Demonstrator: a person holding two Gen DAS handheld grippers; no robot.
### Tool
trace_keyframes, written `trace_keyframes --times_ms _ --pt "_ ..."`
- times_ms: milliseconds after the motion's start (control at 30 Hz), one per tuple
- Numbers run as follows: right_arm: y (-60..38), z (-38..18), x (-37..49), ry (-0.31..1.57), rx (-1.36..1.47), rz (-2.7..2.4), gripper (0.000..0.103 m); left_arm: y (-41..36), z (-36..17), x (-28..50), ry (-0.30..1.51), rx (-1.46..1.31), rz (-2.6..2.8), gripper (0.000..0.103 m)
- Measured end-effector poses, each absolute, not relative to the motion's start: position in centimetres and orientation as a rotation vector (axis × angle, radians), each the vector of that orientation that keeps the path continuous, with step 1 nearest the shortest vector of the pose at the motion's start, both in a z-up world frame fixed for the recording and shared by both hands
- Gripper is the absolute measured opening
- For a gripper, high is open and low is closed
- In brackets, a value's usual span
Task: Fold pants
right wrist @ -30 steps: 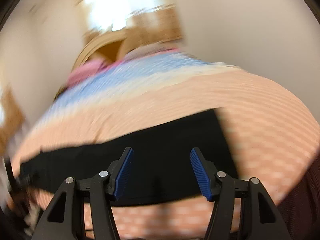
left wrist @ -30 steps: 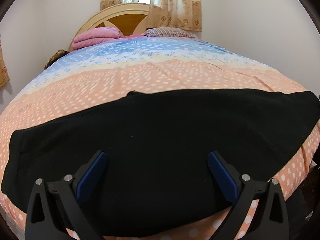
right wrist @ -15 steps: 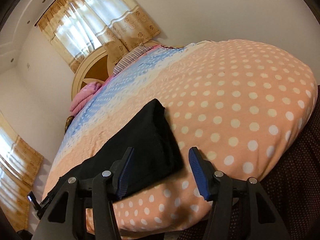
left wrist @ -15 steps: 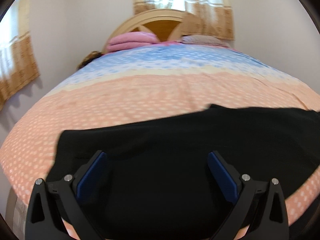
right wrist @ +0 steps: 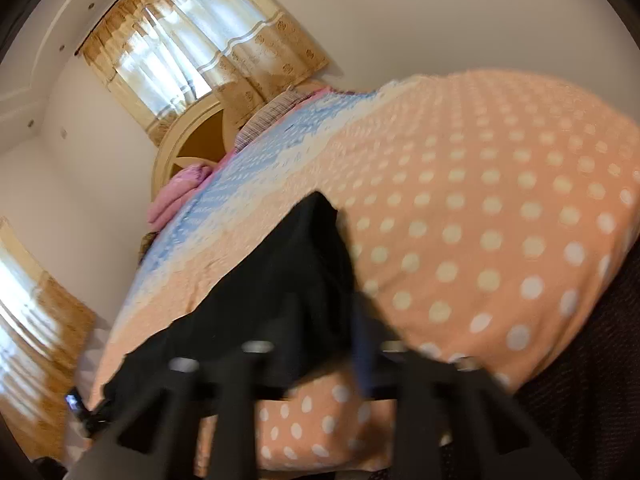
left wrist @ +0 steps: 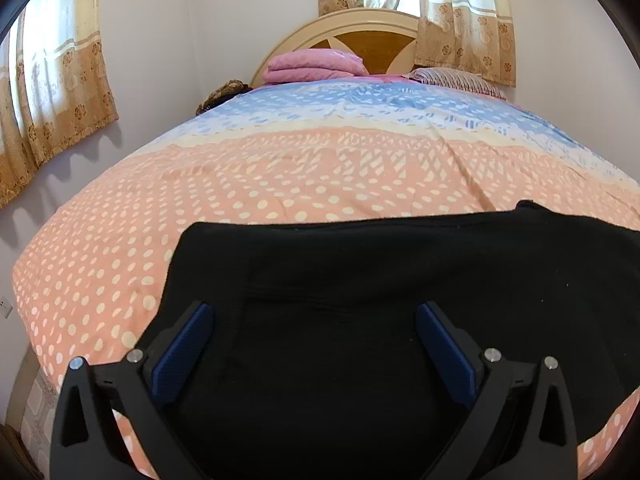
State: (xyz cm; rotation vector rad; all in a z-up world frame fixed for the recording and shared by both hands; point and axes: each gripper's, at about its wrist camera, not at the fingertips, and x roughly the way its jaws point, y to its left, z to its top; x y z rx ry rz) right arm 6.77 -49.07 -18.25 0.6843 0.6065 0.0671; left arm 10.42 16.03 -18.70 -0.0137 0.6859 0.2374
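The bed (left wrist: 280, 184) fills both views under its dotted peach and blue cover, and the black pants (left wrist: 400, 300) lie flat across its near edge, stretched from my left side to my right; one end sits just ahead of my left gripper (left wrist: 316, 344), and the other end, a squared corner of cloth (right wrist: 316, 240), lies ahead of my right gripper (right wrist: 320, 360). My left gripper is spread wide and empty, hovering over the cloth with both blue pads clear of it; my right one is too smeared by motion for me to say how its jaws stand. I judge the step to be taking hold of the two ends for a fold; to do it well I should come down on an edge or corner rather than the flat middle, pinch through every layer, and lift both ends level so the cloth does not sag or twist. The left view shows the pants' far edge, a faint seam or pocket line and the pink bedding (left wrist: 316, 64) by the headboard; only the right view shows the pants' right end, the bare cover beyond it, and my left gripper as a small dark shape (right wrist: 76, 400) at the far end.
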Motion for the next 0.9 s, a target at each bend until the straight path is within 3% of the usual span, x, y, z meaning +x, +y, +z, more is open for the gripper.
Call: trace_keyframes --times_ms 400,900 --pt "-46.1 -14.9 5.9 0.485 0.604 0.112 0.013 16.1 -18.7 10.4 0.681 -0.014 0.239 0.103" --pt "-34.5 -9.1 6.7 0.442 0.298 0.314 0.013 16.1 -18.6 10.4 0.681 -0.013 0.239 0.103"
